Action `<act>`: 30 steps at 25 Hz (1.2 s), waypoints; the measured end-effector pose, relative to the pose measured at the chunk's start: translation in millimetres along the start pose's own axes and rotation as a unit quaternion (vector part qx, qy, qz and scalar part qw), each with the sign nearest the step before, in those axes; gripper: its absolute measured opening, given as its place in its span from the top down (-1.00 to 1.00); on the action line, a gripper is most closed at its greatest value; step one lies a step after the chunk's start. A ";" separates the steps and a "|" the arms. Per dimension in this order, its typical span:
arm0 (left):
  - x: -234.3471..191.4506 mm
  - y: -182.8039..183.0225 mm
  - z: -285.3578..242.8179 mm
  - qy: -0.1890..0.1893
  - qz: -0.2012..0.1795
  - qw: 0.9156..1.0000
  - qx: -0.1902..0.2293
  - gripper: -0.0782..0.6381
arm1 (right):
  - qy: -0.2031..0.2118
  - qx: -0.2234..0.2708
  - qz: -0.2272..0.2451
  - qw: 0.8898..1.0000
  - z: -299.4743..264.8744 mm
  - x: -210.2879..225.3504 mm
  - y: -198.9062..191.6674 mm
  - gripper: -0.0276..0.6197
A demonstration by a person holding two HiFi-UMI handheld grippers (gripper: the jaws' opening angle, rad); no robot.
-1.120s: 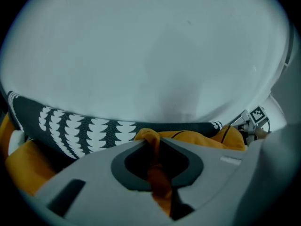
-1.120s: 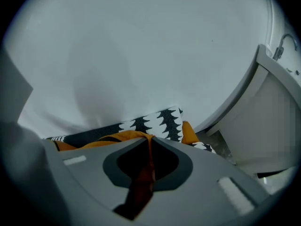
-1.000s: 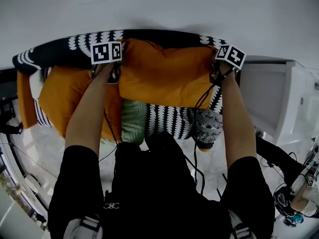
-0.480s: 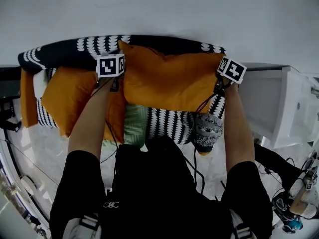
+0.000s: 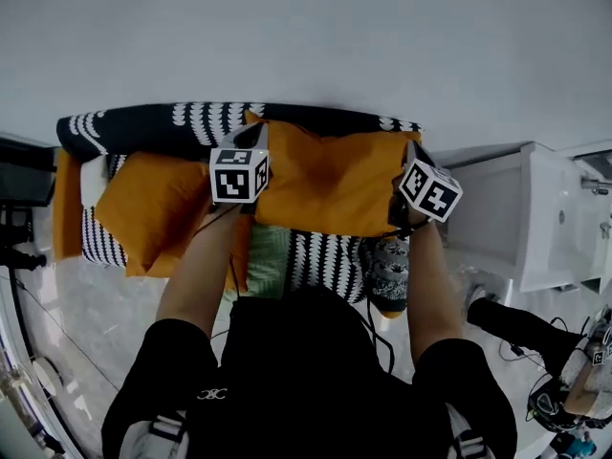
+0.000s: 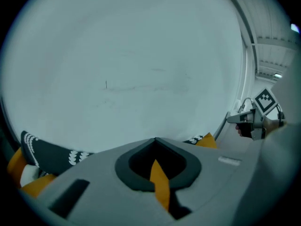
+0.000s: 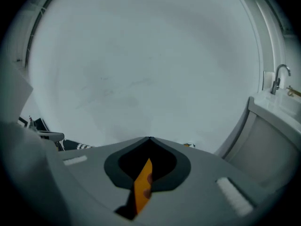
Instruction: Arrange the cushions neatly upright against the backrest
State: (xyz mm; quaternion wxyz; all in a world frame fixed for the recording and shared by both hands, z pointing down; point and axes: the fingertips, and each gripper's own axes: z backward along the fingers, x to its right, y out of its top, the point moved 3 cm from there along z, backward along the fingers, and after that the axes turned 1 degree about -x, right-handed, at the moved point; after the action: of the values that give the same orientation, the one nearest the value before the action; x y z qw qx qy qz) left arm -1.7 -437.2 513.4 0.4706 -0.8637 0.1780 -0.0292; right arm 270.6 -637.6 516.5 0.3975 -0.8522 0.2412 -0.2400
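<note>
Left hand-held gripper [image 6: 155, 143]: In my feed its jaws have just been closing. They are clamped together on a thin fold of orange fabric at the left edge of the orange cushion [image 5: 330, 180].
Right hand-held gripper [image 7: 149, 141]: Its jaws have likewise just been closing and pinch a sliver of the same orange fabric at the cushion's right edge.
Orange cushion: It is stretched wide between my two grippers over the middle of the sofa [image 5: 330, 251]. Its top edge reaches the dark backrest [image 5: 143, 127], which has a white leaf print. I cannot tell from above how steeply it stands.
Second orange cushion [image 5: 158, 204]: It sits to the left, tilted, just beside the held one and partly under my left forearm.
Green cushion [image 5: 268, 254]: It lies on the seat below the held cushion and shows between my arms.
Grey patterned cushion [image 5: 387, 271]: It is at the seat's front right corner, under my right forearm.
Marker cubes: One rides on top of each gripper, black-and-white squares facing the head camera.
White cabinet [image 5: 521, 213]: It stands just right of the sofa. A curved tap [image 7: 277, 79] shows above it in the right gripper view.
Wall [image 5: 306, 36]: It is pale and plain behind the backrest, and it fills most of both gripper views.
</note>
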 end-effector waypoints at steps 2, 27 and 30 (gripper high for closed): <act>8.9 18.6 20.7 0.006 -0.003 1.000 0.021 0.76 | 0.024 0.030 -0.002 0.999 20.2 -25.1 17.2 0.90; 137.0 119.7 179.9 -0.057 -0.081 0.977 0.189 0.76 | 0.144 0.230 0.108 0.956 192.8 -170.0 77.9 0.90; 147.0 117.4 181.9 -0.066 -0.094 0.975 0.192 0.76 | 0.139 0.226 0.109 0.958 194.5 -168.5 75.3 0.90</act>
State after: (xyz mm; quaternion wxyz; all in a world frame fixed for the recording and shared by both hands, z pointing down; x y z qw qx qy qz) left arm 142.5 -398.4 298.6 0.6339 -0.7699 0.0552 -0.0498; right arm 241.4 -469.8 309.5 0.5659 -0.6669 0.3246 -0.3600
